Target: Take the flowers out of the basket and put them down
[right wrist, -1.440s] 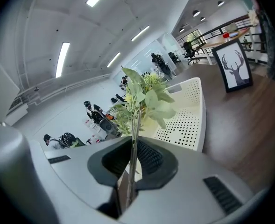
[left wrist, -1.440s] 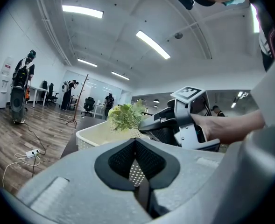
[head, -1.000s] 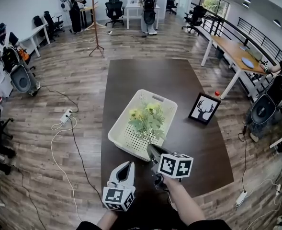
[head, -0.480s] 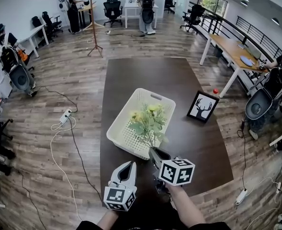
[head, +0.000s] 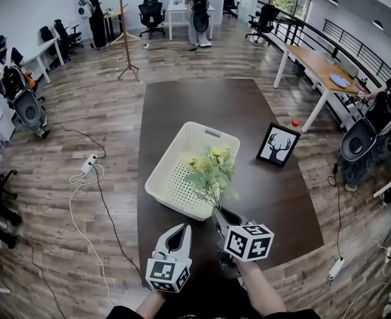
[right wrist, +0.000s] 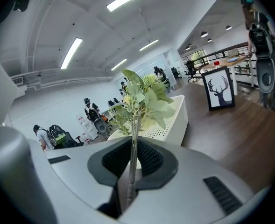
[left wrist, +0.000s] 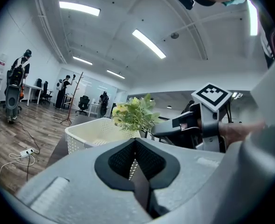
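Dark brown office table (head: 248, 111), mid-frame: bunch of yellow-green artificial flowers (head: 212, 168) upright over near corner of white perforated plastic basket (head: 175, 185), thin stem pinched in right gripper (head: 220, 215). Left gripper (head: 177, 231) closed, empty, lower left. Risks: stem slipping or swivelling; leaves snagging rim.

A long, dark brown bench (head: 202, 102) stands on the wood-plank floor (head: 102, 118). A white perforated basket (head: 175, 185) sits near the bench's middle. A black-framed deer picture (head: 277, 145) stands propped by the right edge, apart from the basket.
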`<state>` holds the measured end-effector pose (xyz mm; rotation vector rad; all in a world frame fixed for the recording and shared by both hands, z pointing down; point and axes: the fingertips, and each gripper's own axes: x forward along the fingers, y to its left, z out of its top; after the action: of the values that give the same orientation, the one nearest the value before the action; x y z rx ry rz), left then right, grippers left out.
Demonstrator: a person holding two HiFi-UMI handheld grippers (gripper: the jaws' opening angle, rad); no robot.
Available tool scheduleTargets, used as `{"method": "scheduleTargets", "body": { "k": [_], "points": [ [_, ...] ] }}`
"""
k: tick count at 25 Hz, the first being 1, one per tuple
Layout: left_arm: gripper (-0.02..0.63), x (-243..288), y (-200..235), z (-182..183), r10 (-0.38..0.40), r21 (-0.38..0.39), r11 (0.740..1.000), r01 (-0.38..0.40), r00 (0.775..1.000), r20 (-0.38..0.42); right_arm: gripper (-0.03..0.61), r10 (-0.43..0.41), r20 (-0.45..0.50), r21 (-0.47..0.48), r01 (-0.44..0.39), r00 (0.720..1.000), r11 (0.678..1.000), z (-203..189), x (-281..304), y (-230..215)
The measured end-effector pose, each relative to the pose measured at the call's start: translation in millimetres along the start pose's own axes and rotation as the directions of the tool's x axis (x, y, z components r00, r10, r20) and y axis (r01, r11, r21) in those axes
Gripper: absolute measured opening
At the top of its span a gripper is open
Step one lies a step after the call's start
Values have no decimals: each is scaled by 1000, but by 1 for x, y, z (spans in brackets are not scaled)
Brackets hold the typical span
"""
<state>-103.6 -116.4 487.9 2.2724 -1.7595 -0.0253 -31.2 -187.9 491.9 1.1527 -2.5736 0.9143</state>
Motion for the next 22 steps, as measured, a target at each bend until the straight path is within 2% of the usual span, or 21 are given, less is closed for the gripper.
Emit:
{"method": "scheduleTargets", "body": {
  "k": [10, 22],
  "points": [
    [8, 6, -10, -9, -34, 3, 999, 34, 999, -21, 40, -36, 25, 5, 36, 999, 999, -3, -15, -17],
    [8, 10, -19, -11, -59, 6, 998, 60, 998, -26, 40, -33, 46, -7, 33, 998, 999, -13, -28, -22]
  ]
}}
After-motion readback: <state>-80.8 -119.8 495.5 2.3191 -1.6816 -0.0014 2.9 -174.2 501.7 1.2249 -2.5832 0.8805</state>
